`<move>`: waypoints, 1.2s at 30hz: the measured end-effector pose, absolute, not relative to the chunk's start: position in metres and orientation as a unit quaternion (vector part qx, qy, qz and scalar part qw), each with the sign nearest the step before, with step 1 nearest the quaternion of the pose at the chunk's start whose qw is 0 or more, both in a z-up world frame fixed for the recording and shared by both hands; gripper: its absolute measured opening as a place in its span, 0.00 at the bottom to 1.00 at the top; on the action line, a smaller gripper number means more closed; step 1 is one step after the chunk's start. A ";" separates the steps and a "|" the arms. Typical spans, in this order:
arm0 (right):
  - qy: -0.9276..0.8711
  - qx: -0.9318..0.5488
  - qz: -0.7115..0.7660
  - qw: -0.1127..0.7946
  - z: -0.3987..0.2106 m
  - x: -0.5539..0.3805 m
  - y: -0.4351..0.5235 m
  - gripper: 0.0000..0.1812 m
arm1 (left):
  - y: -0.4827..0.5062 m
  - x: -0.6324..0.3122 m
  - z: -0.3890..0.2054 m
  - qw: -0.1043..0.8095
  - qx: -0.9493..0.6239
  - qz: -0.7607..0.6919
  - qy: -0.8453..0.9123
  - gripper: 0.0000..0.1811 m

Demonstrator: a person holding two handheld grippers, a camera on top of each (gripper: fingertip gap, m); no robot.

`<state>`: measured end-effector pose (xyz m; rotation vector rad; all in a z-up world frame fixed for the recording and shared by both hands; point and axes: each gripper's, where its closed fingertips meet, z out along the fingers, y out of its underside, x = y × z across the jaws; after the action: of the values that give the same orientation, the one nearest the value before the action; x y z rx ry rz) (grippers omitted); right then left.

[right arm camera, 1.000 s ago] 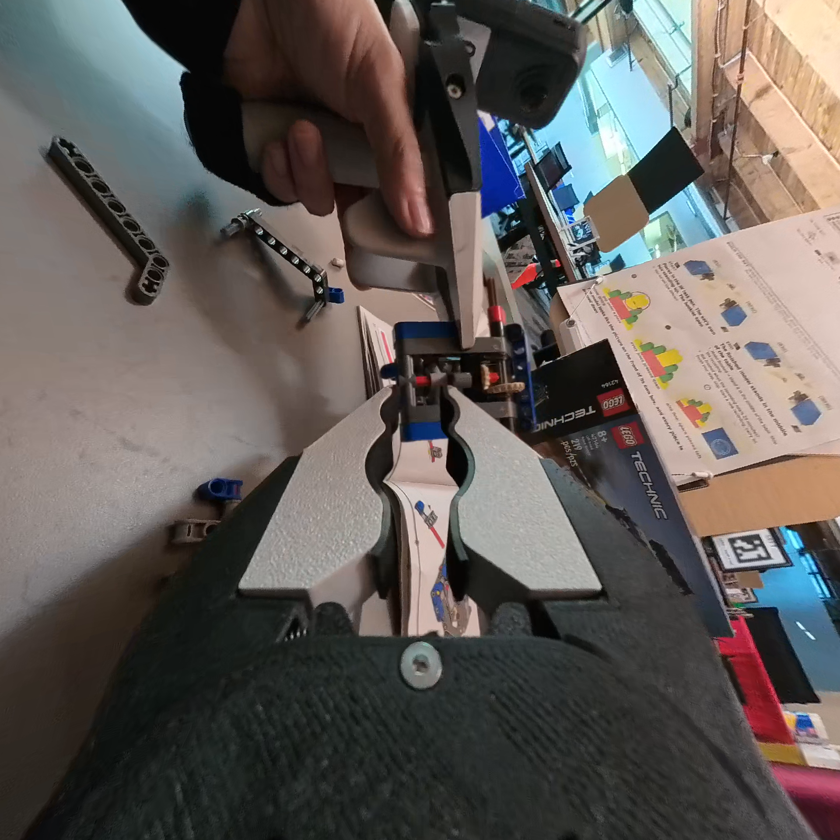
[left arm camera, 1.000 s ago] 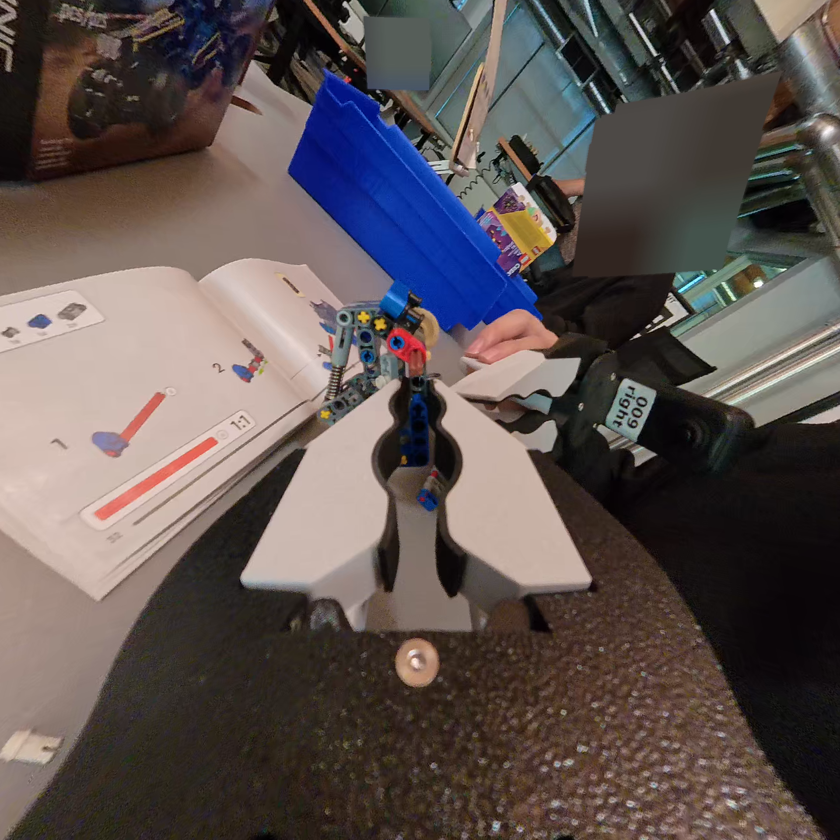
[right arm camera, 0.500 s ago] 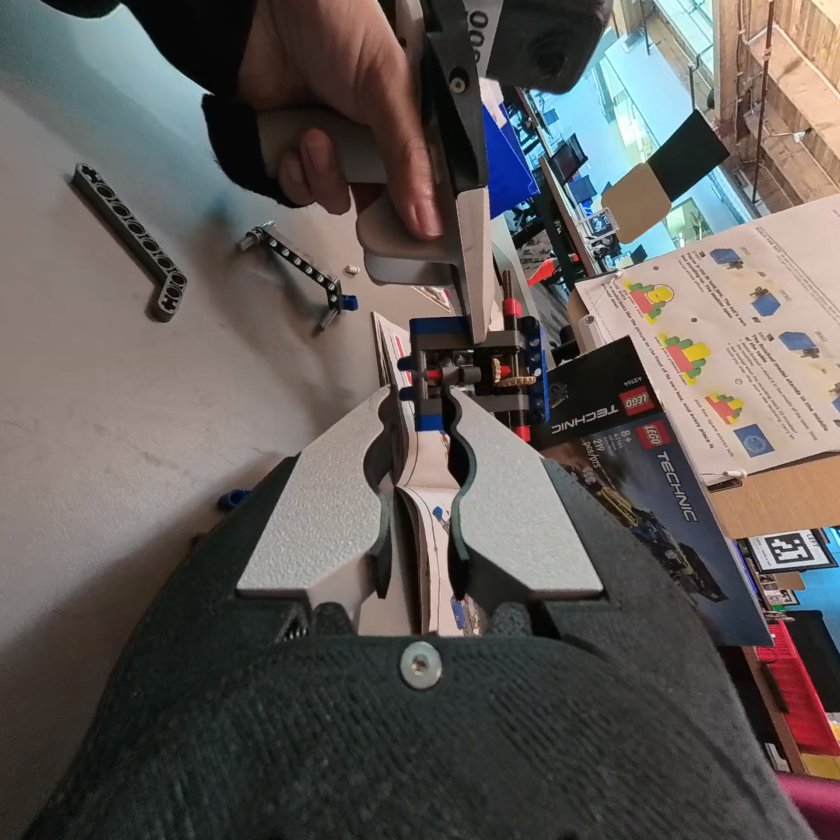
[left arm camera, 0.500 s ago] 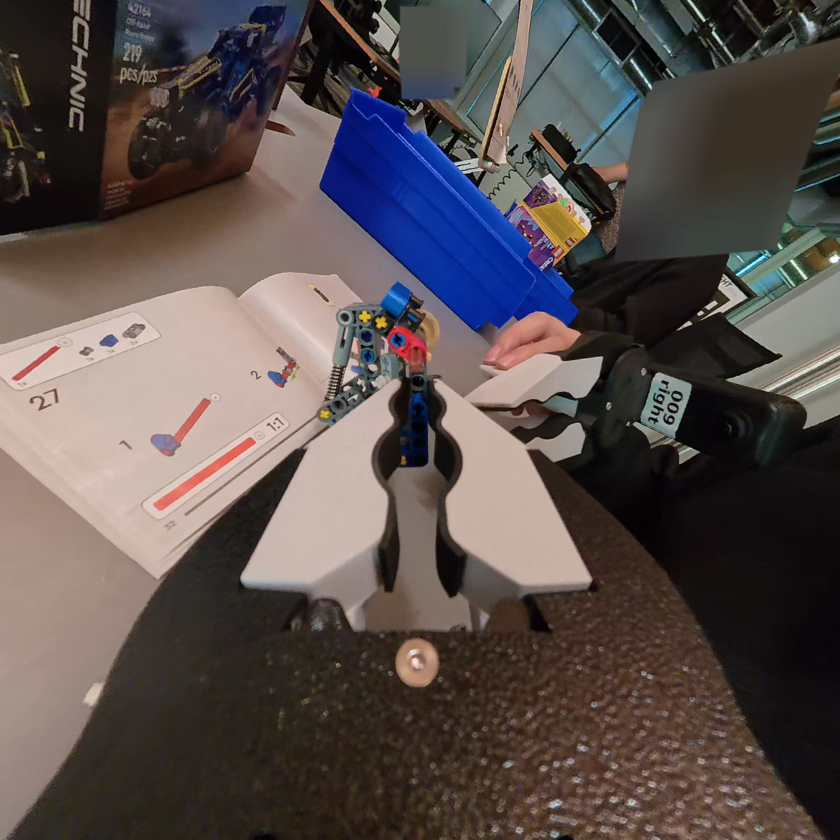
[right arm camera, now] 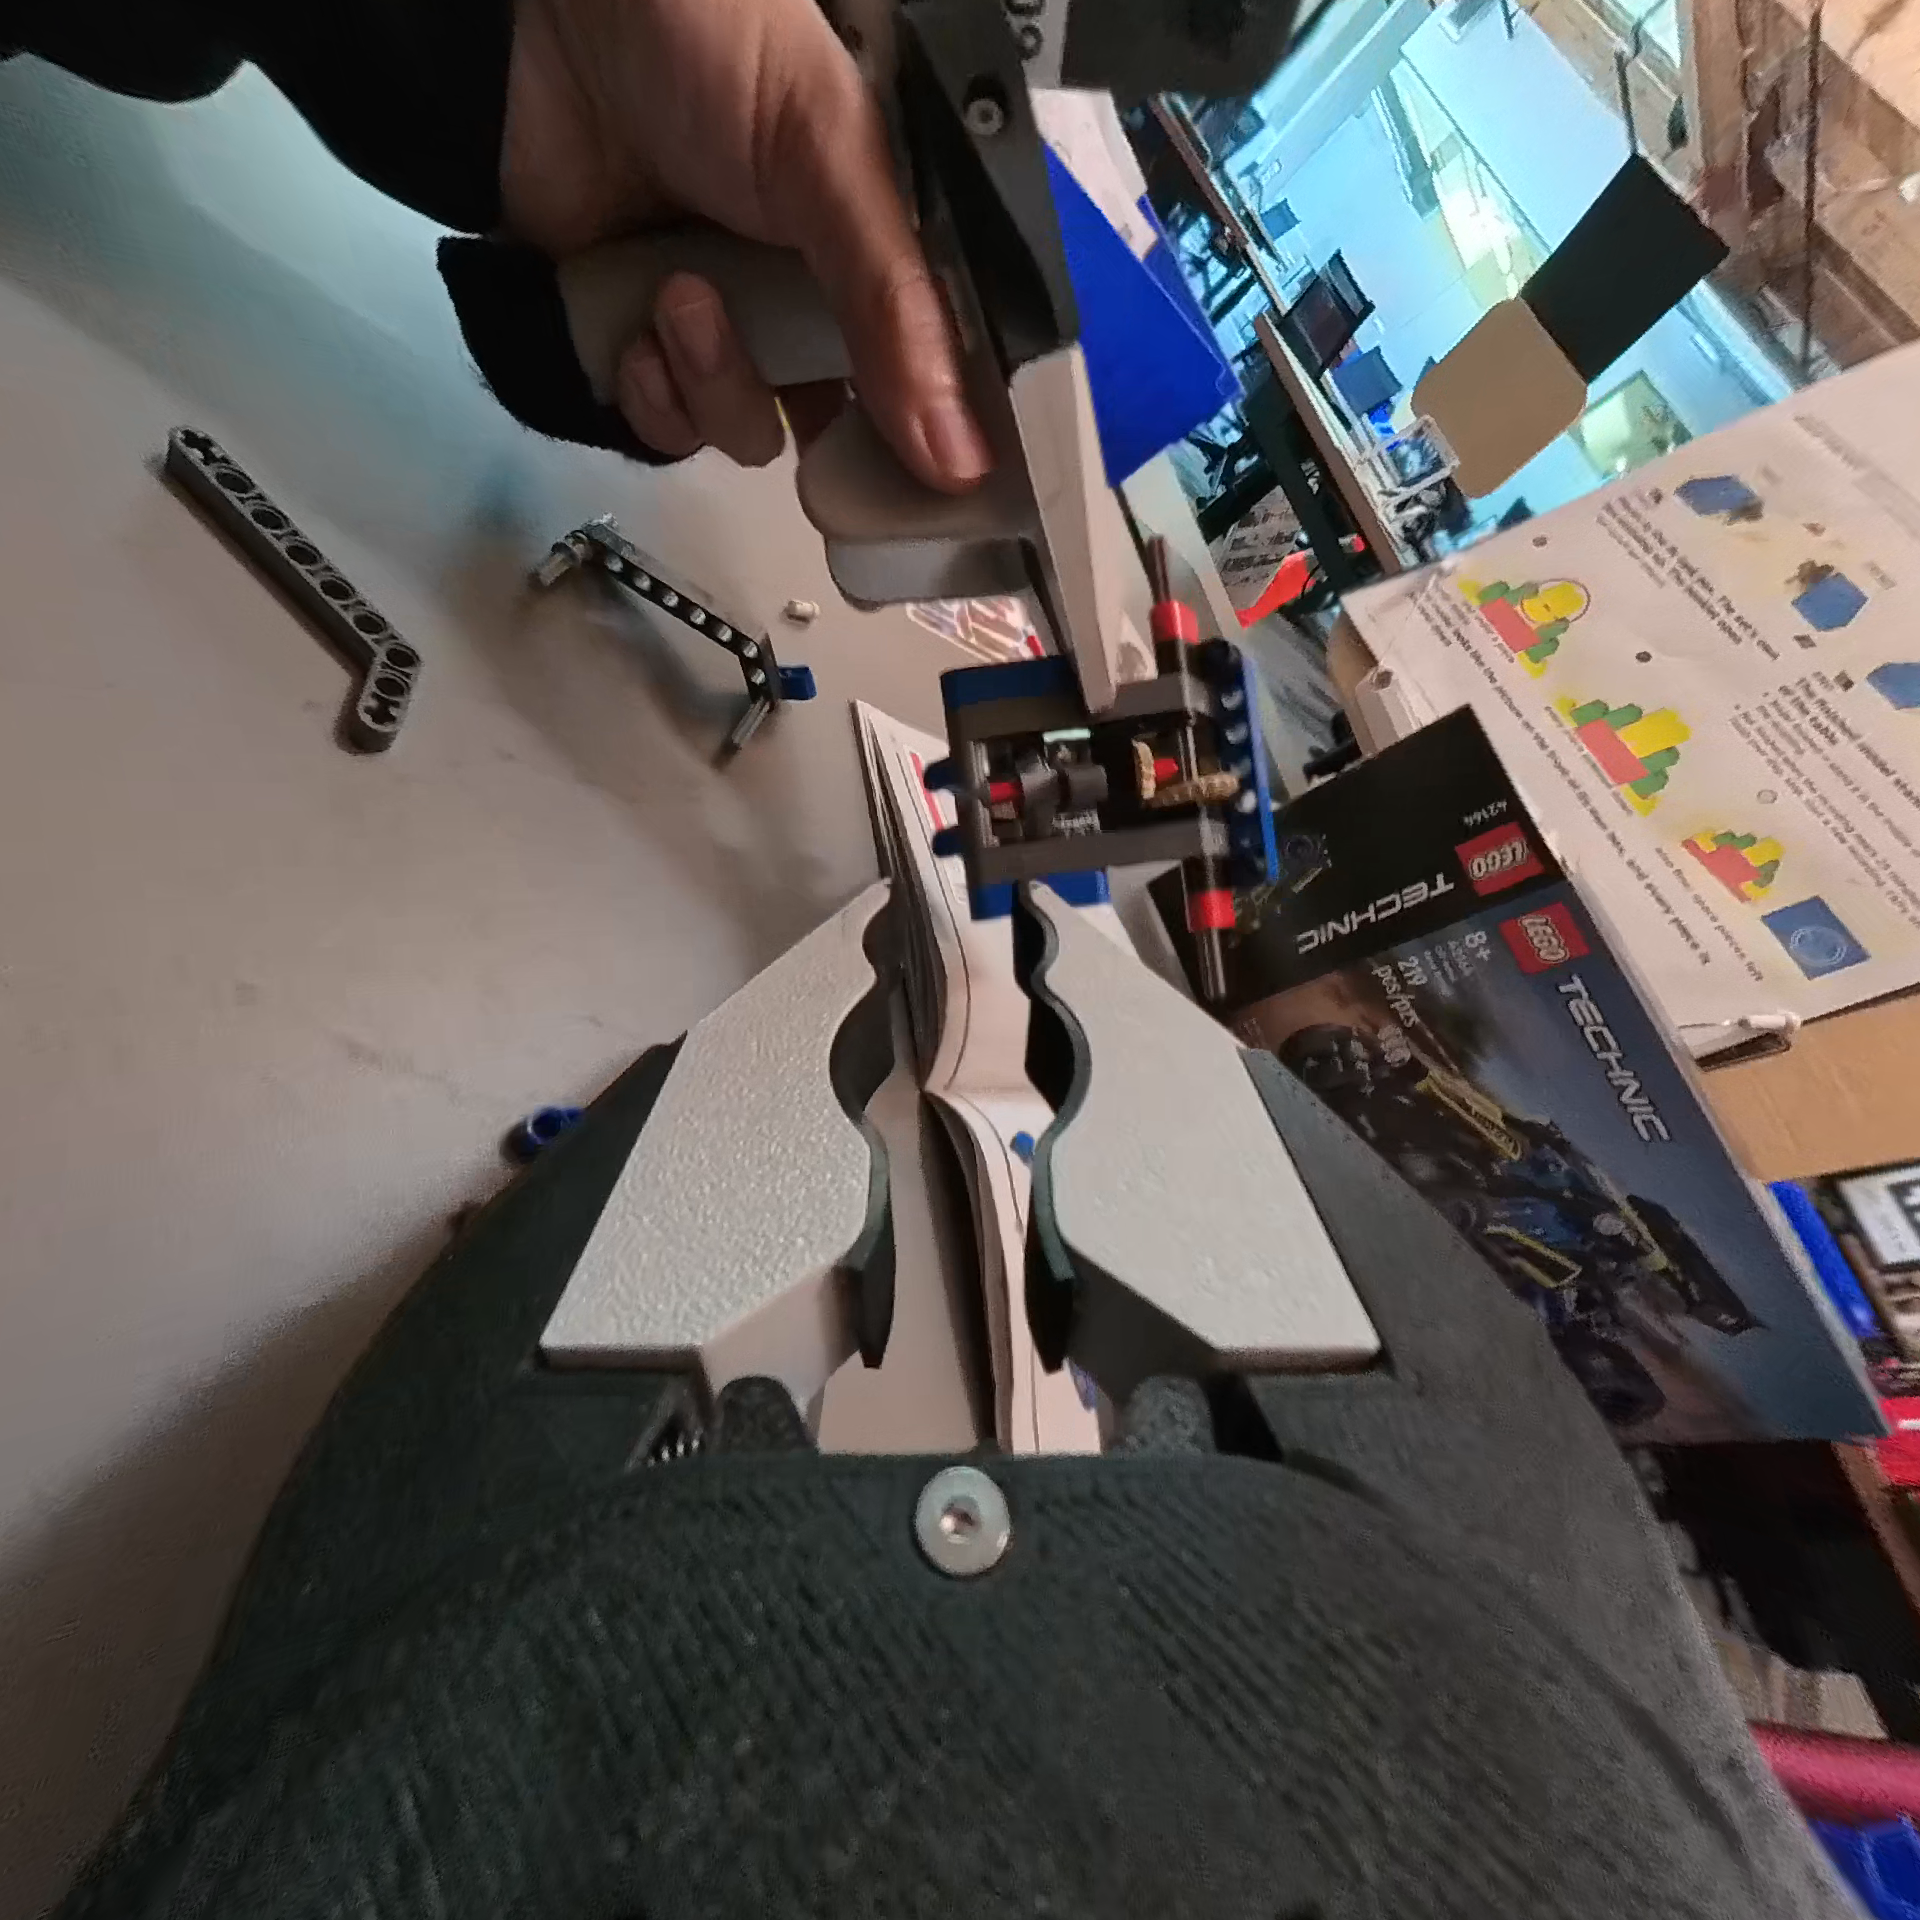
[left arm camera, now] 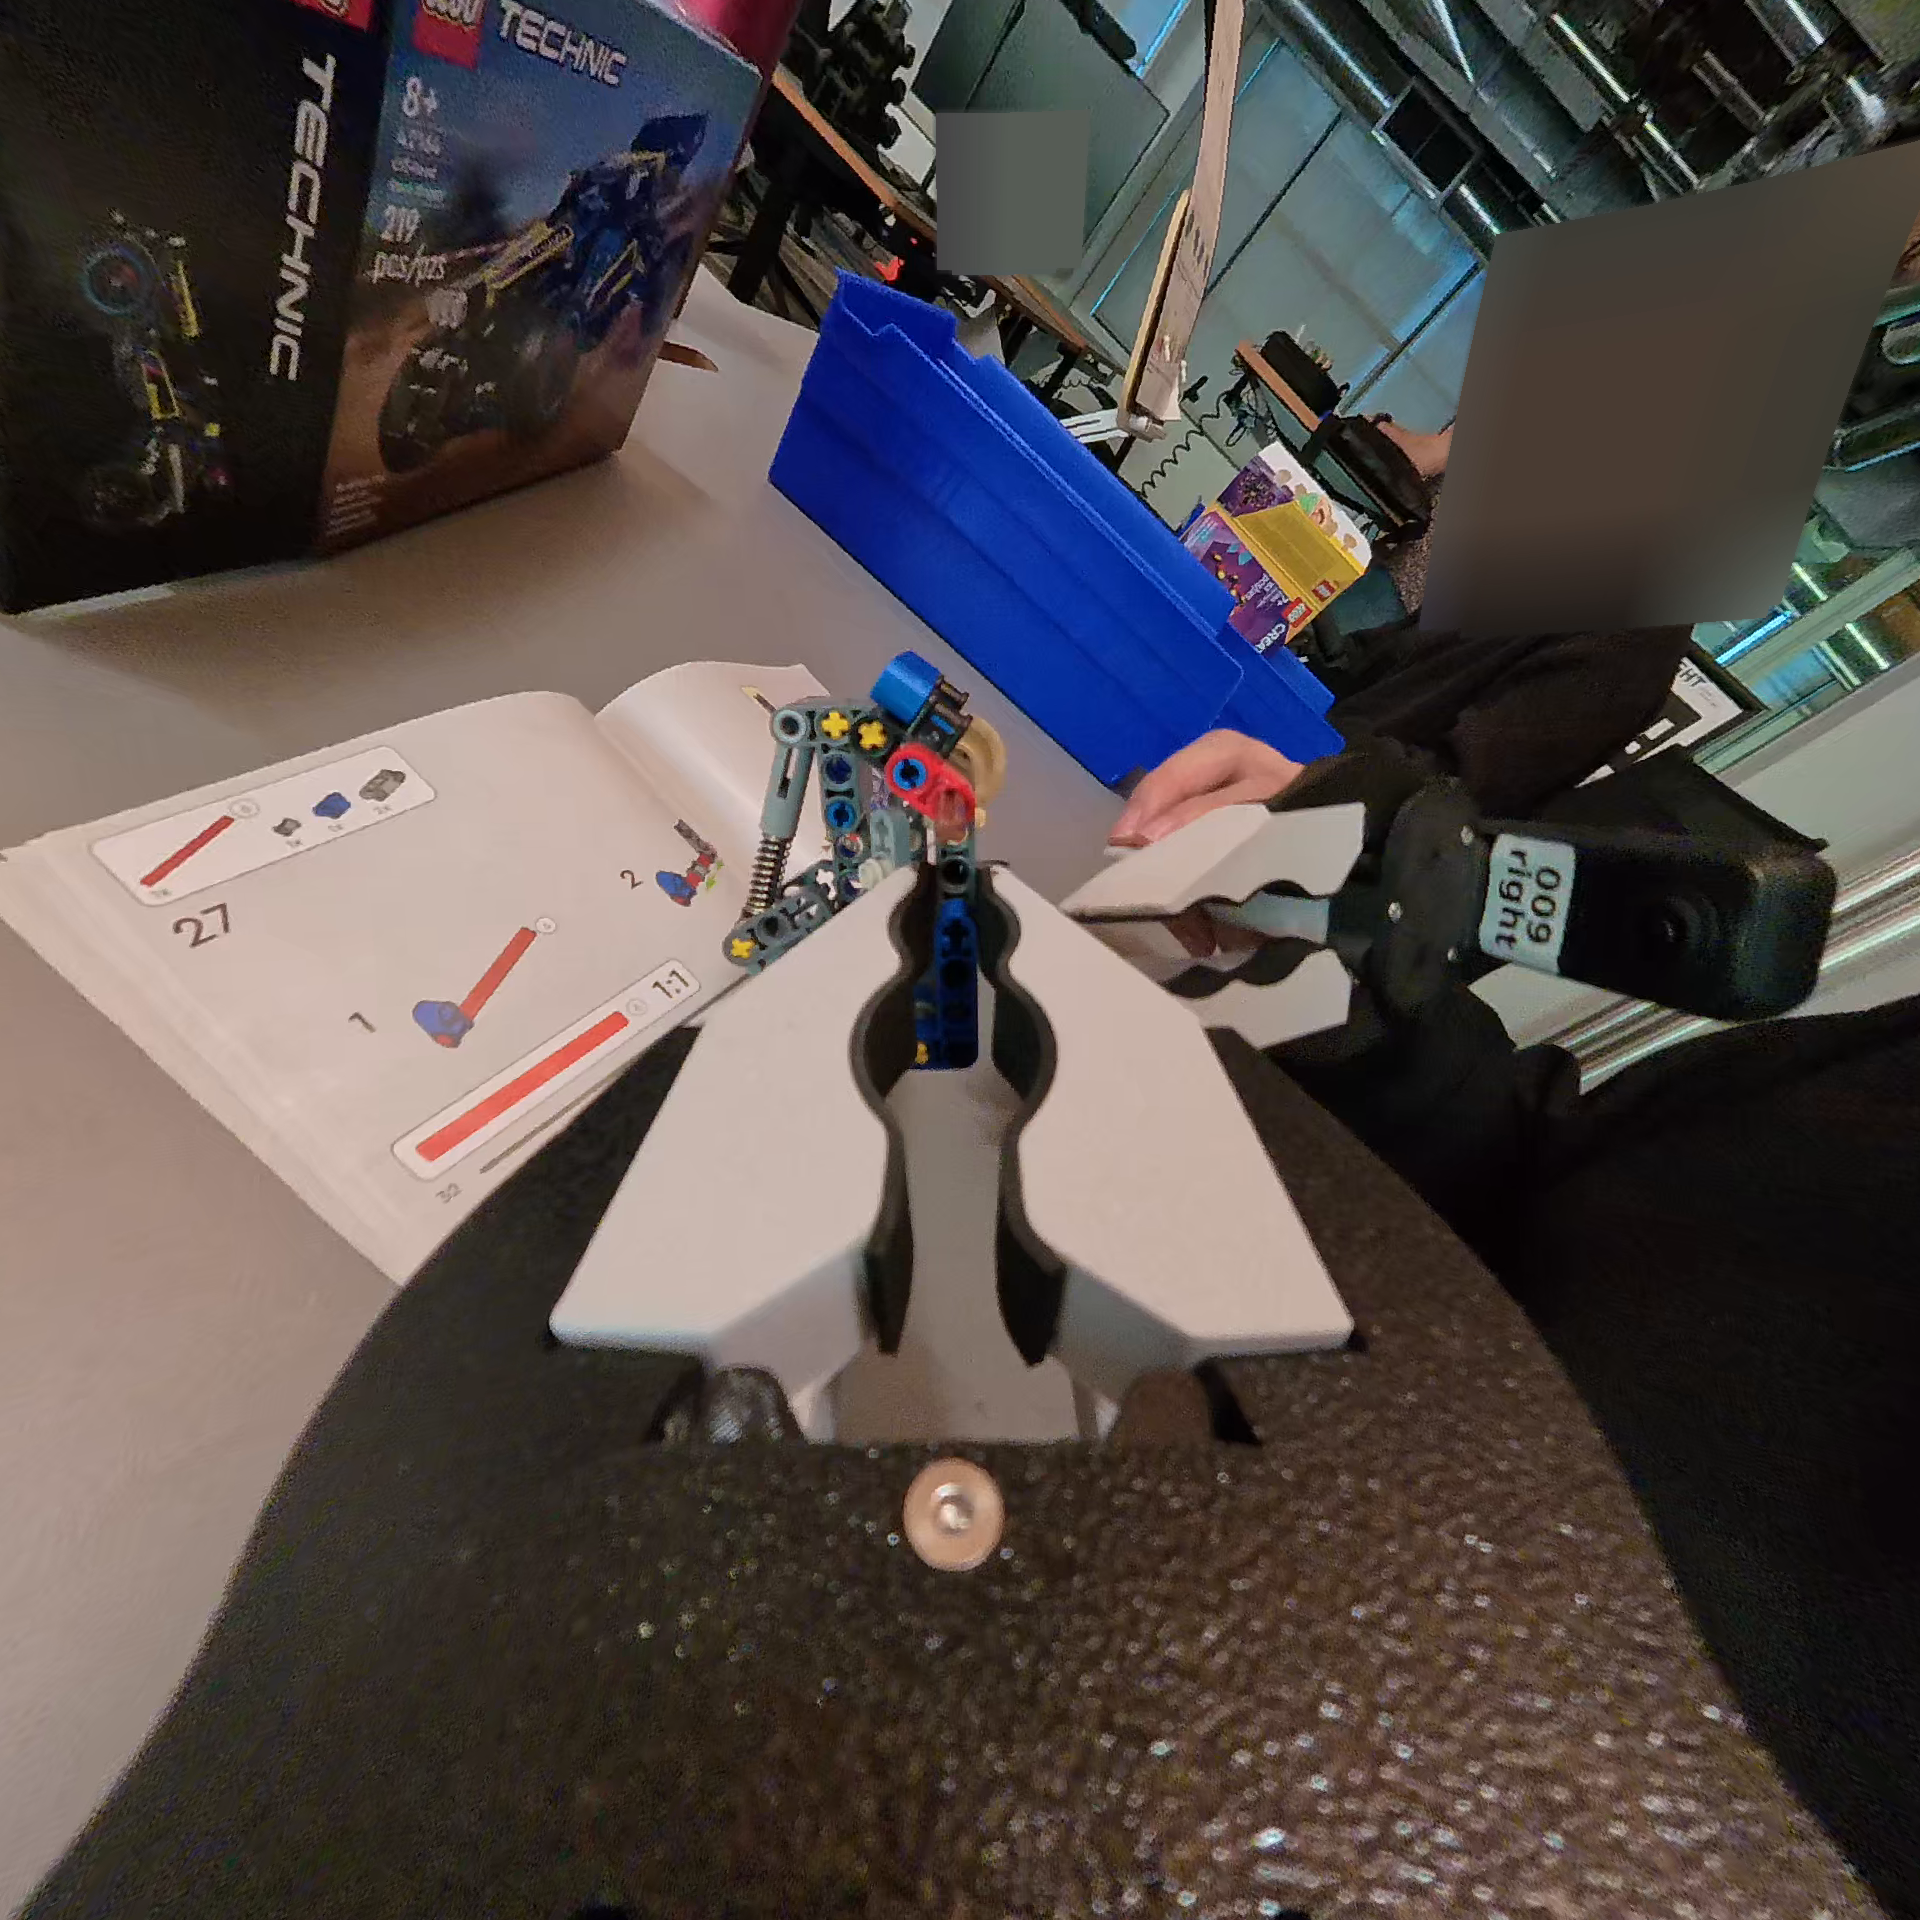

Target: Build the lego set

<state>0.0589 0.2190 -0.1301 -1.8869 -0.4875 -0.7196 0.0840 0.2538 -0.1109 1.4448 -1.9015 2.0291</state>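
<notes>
The part-built lego assembly (left arm camera: 862, 800) is grey, blue and red, with a spring and a tan gear. My left gripper (left arm camera: 951, 883) is shut on its blue beam and holds it above the open instruction booklet (left arm camera: 416, 935). In the right wrist view the assembly (right arm camera: 1091, 790) hangs from the left gripper (right arm camera: 1081, 623), just beyond my right gripper (right arm camera: 956, 914). The right gripper is open and holds nothing. It also shows in the left wrist view (left arm camera: 1101, 914), to the right of the assembly and apart from it.
The lego box (left arm camera: 364, 260) stands at the back left and a blue bin (left arm camera: 987, 499) behind the booklet. On the table lie a grey L-shaped beam (right arm camera: 301, 582), a black beam with a blue pin (right arm camera: 675, 613) and a small blue piece (right arm camera: 545, 1122). There is about 5 cm between the tips of the two grippers.
My right gripper has opened, let go of the assembly's blue end and drawn back a little. My left gripper keeps its hold and has shifted, bringing the box into view.
</notes>
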 end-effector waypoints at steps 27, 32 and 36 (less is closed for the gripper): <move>-0.100 -0.898 -0.191 0.384 -0.192 0.116 0.144 0.04 | 0.264 0.085 -0.104 -0.022 0.458 0.655 -0.601 0.02; -0.104 -0.901 -0.185 0.377 -0.196 0.113 0.145 0.04 | 0.262 0.085 -0.104 -0.022 0.454 0.656 -0.603 0.02; -0.103 -0.902 -0.178 0.380 -0.197 0.112 0.145 0.03 | 0.262 0.084 -0.102 -0.019 0.452 0.659 -0.601 0.02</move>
<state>0.1120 0.1447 -0.1969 -2.3023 -0.2620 -0.4539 0.0837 0.2617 -0.1020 1.4372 -1.9108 2.0970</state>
